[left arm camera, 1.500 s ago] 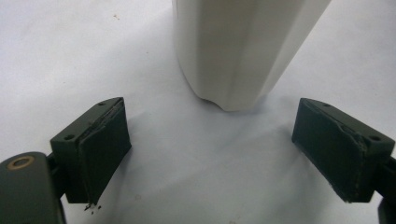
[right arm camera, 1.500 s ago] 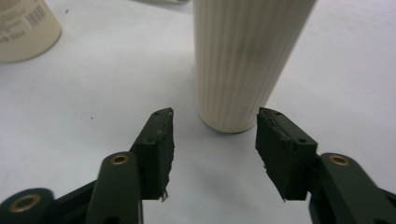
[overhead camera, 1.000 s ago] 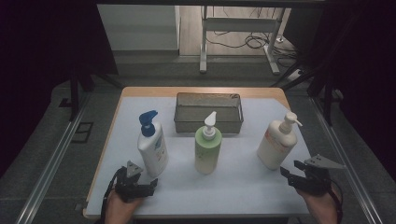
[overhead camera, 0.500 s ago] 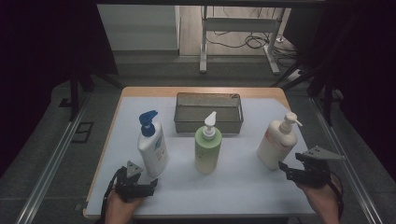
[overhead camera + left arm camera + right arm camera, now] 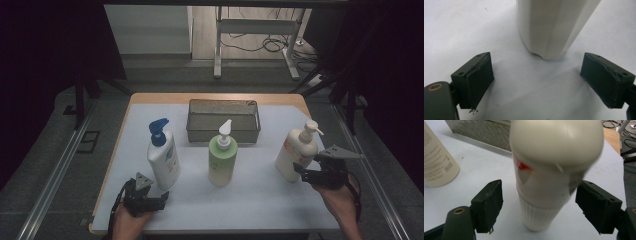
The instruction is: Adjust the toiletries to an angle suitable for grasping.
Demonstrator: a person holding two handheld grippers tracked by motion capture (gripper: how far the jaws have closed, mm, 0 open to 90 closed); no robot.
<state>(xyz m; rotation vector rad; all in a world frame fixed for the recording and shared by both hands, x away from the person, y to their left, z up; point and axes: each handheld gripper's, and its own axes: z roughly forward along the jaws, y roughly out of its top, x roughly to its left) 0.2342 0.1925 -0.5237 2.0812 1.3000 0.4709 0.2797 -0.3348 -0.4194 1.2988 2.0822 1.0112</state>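
Three pump bottles stand on the white table [image 5: 260, 200]. At the left is a white bottle with a blue pump [image 5: 163, 156], in the middle a green one [image 5: 222, 159], at the right a cream one [image 5: 296, 154]. My left gripper [image 5: 159, 198] rests open just short of the white bottle's base [image 5: 549, 27], nothing between its pads. My right gripper [image 5: 303, 173] is open around the cream bottle [image 5: 546, 185]. Its jaws have just been opening, and a gap shows on each side of the bottle.
A metal mesh basket [image 5: 223, 131] stands at the back middle of the table, its wall also at the top of the right gripper view [image 5: 479, 131]. The green bottle's pale label side [image 5: 436, 162] stands off to the left there. The table's front strip lies bare between the hands.
My right gripper has moved up and toward the cream bottle, and its jaws stand wider. The left gripper and all bottles have stayed put.
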